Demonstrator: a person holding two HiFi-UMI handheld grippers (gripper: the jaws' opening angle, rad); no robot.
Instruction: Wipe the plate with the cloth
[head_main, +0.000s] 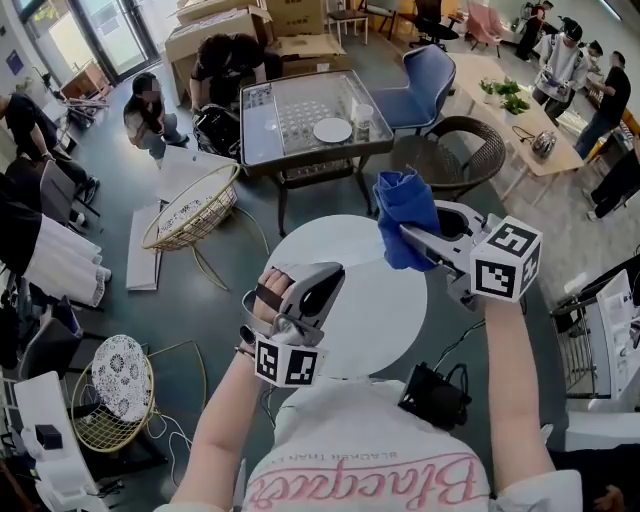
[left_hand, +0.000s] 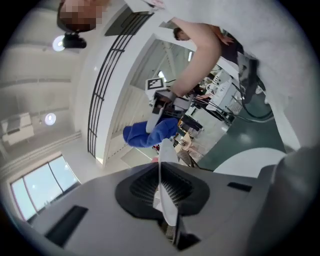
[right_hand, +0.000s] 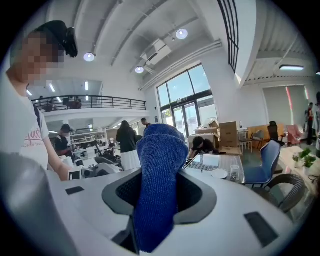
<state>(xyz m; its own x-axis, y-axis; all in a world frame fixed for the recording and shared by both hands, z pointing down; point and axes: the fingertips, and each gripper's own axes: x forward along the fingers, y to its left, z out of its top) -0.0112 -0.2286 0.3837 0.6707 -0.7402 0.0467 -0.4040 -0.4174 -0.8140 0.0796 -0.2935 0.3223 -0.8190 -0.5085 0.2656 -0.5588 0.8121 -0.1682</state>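
Note:
In the left gripper view a thin white plate (left_hand: 164, 165) stands edge-on between the jaws of my left gripper (left_hand: 167, 200), which is shut on its rim. In the head view that gripper (head_main: 322, 288) hovers over a round white tabletop (head_main: 385, 310). The plate does not stand out against the white there. My right gripper (head_main: 408, 238) is shut on a blue cloth (head_main: 400, 205), held up to the right of the left gripper. In the right gripper view the cloth (right_hand: 157, 160) bulges up out of the jaws of the right gripper (right_hand: 155, 200). The left gripper view shows the cloth (left_hand: 147, 134) just ahead of the plate's tip.
A glass-top table (head_main: 290, 150) stands beyond, with a small plate (head_main: 332, 130) and a glass (head_main: 362, 115) on it. Next to it are a blue chair (head_main: 428, 75) and a wicker chair (head_main: 462, 150). A wire basket (head_main: 190, 212) lies left. People crouch at the back left. A black box with cables (head_main: 432, 396) sits by my right arm.

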